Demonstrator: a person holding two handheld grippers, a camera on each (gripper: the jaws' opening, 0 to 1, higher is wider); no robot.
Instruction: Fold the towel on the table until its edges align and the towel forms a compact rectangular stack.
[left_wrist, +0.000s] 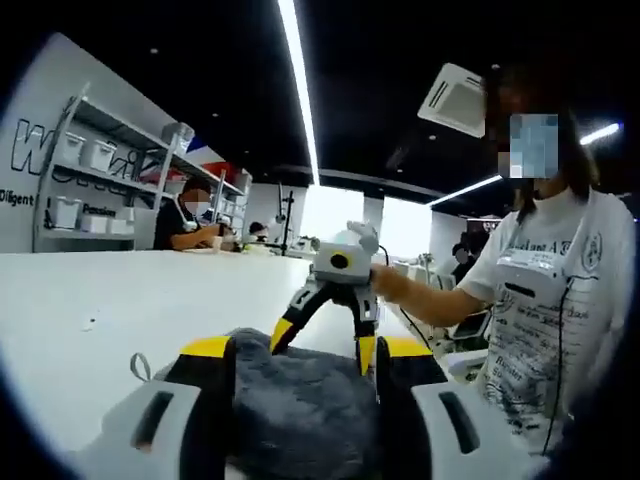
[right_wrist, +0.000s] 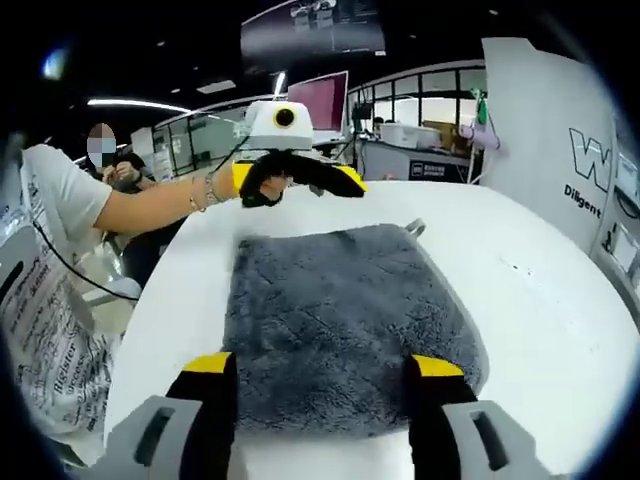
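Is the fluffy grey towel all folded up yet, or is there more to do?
Nearly done, it looks like. The towel already lies on the table as a thick, roughly square stack. The left gripper and right gripper sit at opposite edges with jaws spread. One corner near the loop looks uneven, so maybe some tidying.

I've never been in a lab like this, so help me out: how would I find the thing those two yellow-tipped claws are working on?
Look at the big white table in the middle of the room. Lying flat on it is a dark grey fluffy towel, roughly square, with a small loop at one corner. It is the one soft, dark thing on the white top, between the right gripper and the left gripper.
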